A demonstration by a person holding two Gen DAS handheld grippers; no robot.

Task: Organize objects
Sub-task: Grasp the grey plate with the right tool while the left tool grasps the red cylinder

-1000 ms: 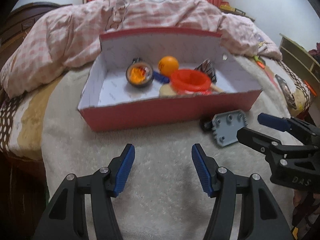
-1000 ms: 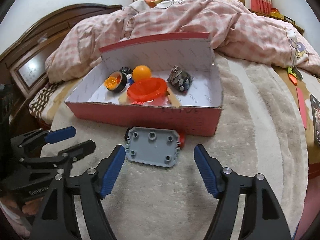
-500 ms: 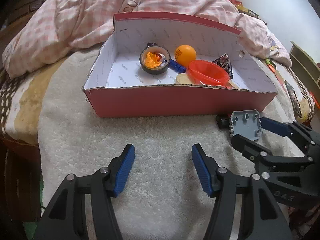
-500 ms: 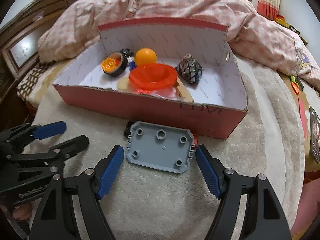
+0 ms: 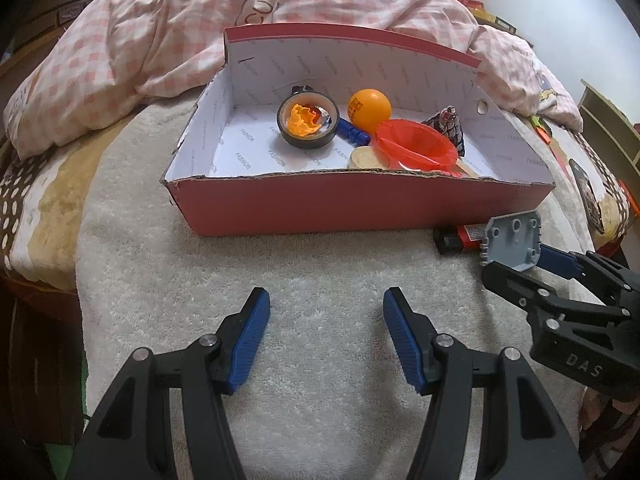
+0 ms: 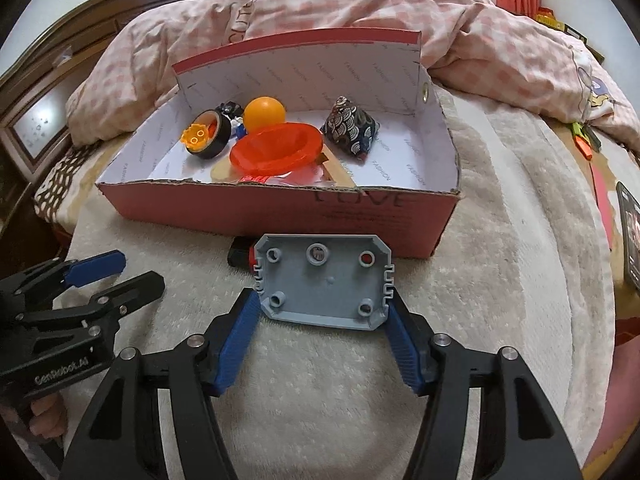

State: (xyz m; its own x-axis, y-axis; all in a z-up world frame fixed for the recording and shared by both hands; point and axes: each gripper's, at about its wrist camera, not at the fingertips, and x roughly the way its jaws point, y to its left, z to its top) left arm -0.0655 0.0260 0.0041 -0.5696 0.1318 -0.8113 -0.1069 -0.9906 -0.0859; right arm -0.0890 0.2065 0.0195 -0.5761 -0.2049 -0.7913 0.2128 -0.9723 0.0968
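Observation:
A red cardboard box [image 5: 360,208] [image 6: 280,220] stands on a white towel on the bed. In it lie a tape roll [image 5: 308,122], an orange ball [image 5: 368,105], a red bowl [image 5: 416,148] and a patterned pouch [image 6: 350,134]. A grey plastic plate [image 6: 324,282] [image 5: 512,244] is in front of the box, its near corners between my right gripper's [image 6: 320,312] blue pads, which touch its sides. A red and black lighter [image 5: 456,238] lies behind it. My left gripper [image 5: 326,312] is open and empty over the towel.
A pink checked quilt [image 5: 160,40] is heaped behind the box. A dark phone [image 6: 630,248] lies at the towel's right edge. A wooden headboard [image 6: 60,92] is at the left. The bed edge drops off at the left.
My right gripper has moved forward and closed in until its pads meet the grey plate's sides. Both views have come closer to the box. The left gripper stays open.

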